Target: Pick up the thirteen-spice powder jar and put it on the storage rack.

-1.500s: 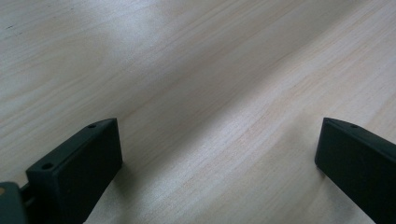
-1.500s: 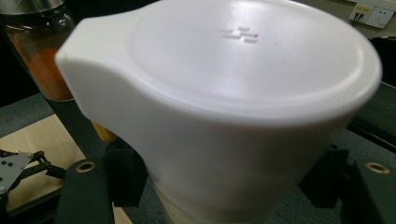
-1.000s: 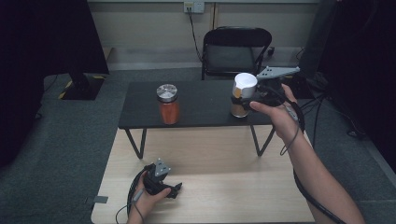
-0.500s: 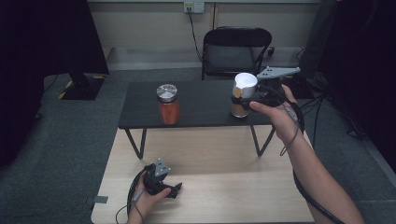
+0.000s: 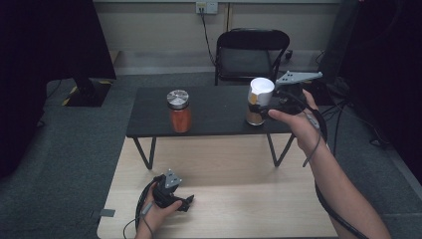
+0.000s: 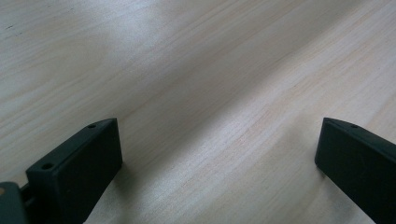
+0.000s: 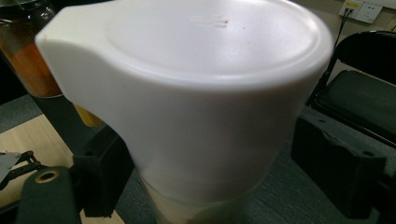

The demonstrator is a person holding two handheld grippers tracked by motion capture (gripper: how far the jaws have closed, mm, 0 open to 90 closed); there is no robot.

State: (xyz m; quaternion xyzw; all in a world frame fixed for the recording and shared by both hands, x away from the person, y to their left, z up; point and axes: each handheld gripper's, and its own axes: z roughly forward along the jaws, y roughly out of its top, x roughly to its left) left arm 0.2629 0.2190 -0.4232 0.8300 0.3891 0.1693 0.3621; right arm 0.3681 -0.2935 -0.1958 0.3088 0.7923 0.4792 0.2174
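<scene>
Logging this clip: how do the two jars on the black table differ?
The orange jar has a flat metal lid; the white-lidded jar has a bulky white plastic one. The orange jar stands alone; the white-lidded jar sits between the right gripper jaws, which have just been opening. Both stand upright.

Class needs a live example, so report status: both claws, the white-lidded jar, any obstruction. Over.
Right claw just opening, jaws off white-lidded jar standing between them. Left claw open over wooden table. Orange jar stands apart; nothing obstructing.
</scene>
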